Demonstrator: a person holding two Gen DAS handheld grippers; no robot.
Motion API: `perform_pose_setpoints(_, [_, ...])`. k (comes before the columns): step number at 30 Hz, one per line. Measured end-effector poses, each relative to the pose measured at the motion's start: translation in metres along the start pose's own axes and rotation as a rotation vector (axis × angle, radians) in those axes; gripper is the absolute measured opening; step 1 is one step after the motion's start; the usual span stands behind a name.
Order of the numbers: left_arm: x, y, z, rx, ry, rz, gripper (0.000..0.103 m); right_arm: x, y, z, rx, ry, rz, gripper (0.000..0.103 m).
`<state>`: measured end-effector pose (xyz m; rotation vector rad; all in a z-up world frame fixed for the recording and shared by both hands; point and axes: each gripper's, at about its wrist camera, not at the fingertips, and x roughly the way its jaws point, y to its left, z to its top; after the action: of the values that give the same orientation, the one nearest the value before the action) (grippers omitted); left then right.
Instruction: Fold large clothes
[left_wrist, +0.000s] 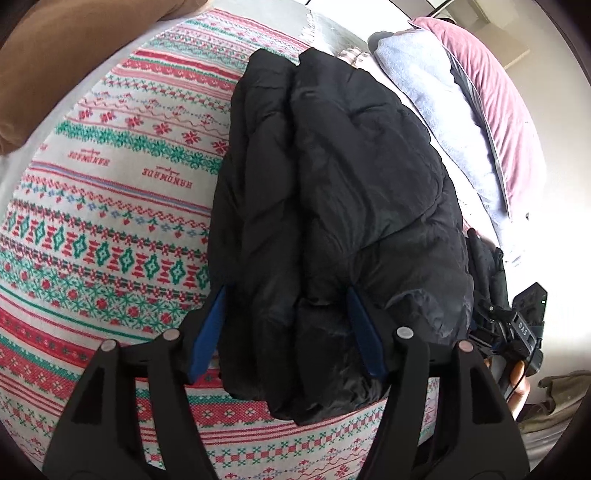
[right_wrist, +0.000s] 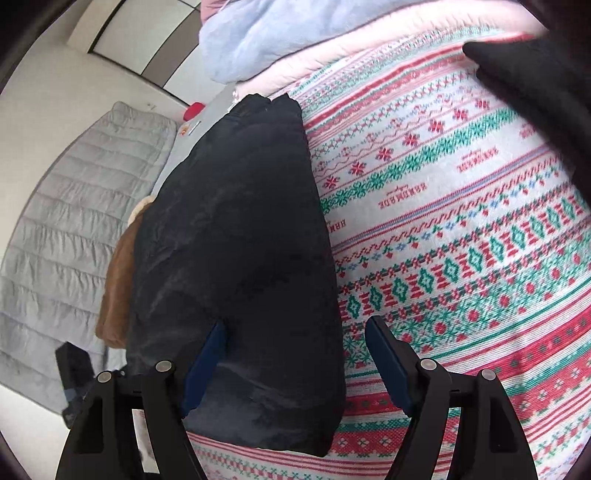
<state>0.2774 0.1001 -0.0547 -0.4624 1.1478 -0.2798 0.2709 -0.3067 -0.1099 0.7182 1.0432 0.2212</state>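
A black puffer jacket (left_wrist: 332, 206) lies folded in a long bundle on a patterned red, green and white blanket (left_wrist: 110, 221). My left gripper (left_wrist: 288, 314) is wide open, its blue pads on either side of the bundle's near end. In the right wrist view the same jacket (right_wrist: 236, 258) lies along the blanket's (right_wrist: 461, 240) left edge. My right gripper (right_wrist: 295, 354) is open, its left pad (right_wrist: 207, 365) against the jacket and its right pad (right_wrist: 388, 365) over the blanket.
A light blue fleece (left_wrist: 436, 110) and a dark pink pillow (left_wrist: 498, 103) lie beside the jacket at the right. A brown garment (left_wrist: 55, 55) lies at the far left. On the floor lies a grey quilted mat (right_wrist: 74, 240). The other gripper (left_wrist: 517, 332) shows at the right.
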Motion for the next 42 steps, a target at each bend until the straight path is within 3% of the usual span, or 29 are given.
perform_pose_setpoints(8, [0.001,0.009,-0.006,-0.037,0.009,-0.032,0.07,0.012,-0.006,0.001,0.065,0.05,0.097,0.079])
perform_pose_setpoints(12, [0.002,0.006,-0.009,-0.017,-0.004,-0.013,0.072,0.016,0.001,-0.001,0.048,0.05,0.083,0.087])
perform_pose_setpoints(20, [0.006,0.004,-0.007,-0.038,0.002,-0.035,0.073,0.02,0.012,-0.003,0.023,0.051,0.059,0.089])
perform_pose_setpoints(26, [0.005,0.011,-0.007,-0.087,0.01,-0.093,0.074,0.028,0.023,-0.003,-0.017,0.061,0.031,0.09])
perform_pose_setpoints(32, [-0.001,0.024,-0.007,-0.184,0.006,-0.217,0.074,0.032,0.024,-0.005,-0.016,0.066,0.031,0.09])
perform_pose_setpoints(42, [0.006,0.0,-0.016,-0.042,-0.01,-0.102,0.079,0.037,0.03,-0.007,-0.019,0.064,0.019,0.09])
